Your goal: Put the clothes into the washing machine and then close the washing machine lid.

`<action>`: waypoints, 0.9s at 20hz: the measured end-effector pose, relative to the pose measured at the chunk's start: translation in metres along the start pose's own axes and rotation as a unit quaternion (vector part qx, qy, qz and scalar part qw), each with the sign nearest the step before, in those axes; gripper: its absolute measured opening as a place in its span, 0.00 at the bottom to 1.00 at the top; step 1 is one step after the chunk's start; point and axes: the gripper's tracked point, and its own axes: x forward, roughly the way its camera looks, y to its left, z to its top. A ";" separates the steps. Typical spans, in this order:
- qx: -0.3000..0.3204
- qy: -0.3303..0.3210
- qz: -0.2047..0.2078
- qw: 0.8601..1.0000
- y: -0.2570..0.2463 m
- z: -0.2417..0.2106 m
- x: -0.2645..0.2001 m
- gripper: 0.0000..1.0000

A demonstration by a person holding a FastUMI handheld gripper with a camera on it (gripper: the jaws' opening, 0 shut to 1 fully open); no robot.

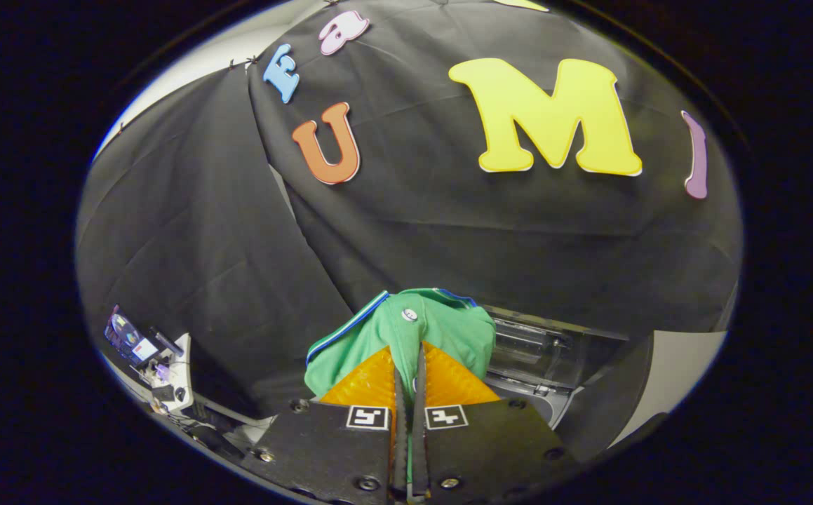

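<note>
Black cloth wall [448,231], cluttered white stand [168,379], perhaps holding small gadgets

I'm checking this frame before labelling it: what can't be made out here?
- Most of the green garment: it hangs bunched from the nearly closed gripper, and the fingers cover its lower part.
- Washing machine drum: hidden behind the garment and fingers, so whether other clothes are inside is unknown.
- Small items on the shelf: too small and warped to identify.

Dim booth, sharp centre, fisheye-bent edges.
</note>
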 end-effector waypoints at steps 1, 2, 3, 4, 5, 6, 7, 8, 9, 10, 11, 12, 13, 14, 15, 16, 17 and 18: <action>0.000 0.003 -0.002 1.000 0.000 -0.003 0.007 0.06; -0.001 0.006 -0.005 1.000 -0.002 -0.007 0.013 0.06; -0.001 0.006 -0.010 1.000 -0.005 -0.011 0.020 0.06; -0.002 0.006 -0.016 1.000 -0.008 -0.016 0.026 0.06; -0.001 0.009 -0.020 1.000 -0.012 -0.019 0.032 0.06; 0.002 0.013 -0.023 1.000 -0.015 -0.026 0.038 0.06; 0.007 0.018 -0.026 0.999 -0.019 -0.031 0.045 0.06; 0.013 0.021 -0.029 0.999 -0.023 -0.036 0.052 0.06; 0.016 0.024 -0.032 0.999 -0.028 -0.042 0.057 0.06; 0.019 0.027 -0.037 0.999 -0.033 -0.050 0.063 0.06; 0.022 0.030 -0.041 0.998 -0.037 -0.056 0.070 0.06; 0.026 0.034 -0.045 0.998 -0.042 -0.064 0.076 0.06; 0.030 0.038 -0.049 0.998 -0.047 -0.071 0.081 0.06; 0.033 0.043 -0.055 0.997 -0.053 -0.080 0.088 0.06; 0.036 0.048 -0.060 0.996 -0.059 -0.090 0.094 0.06; 0.038 0.053 -0.065 0.996 -0.063 -0.100 0.100 0.06; 0.040 0.058 -0.070 0.995 -0.068 -0.110 0.107 0.06; 0.043 0.062 -0.075 0.994 -0.075 -0.119 0.112 0.06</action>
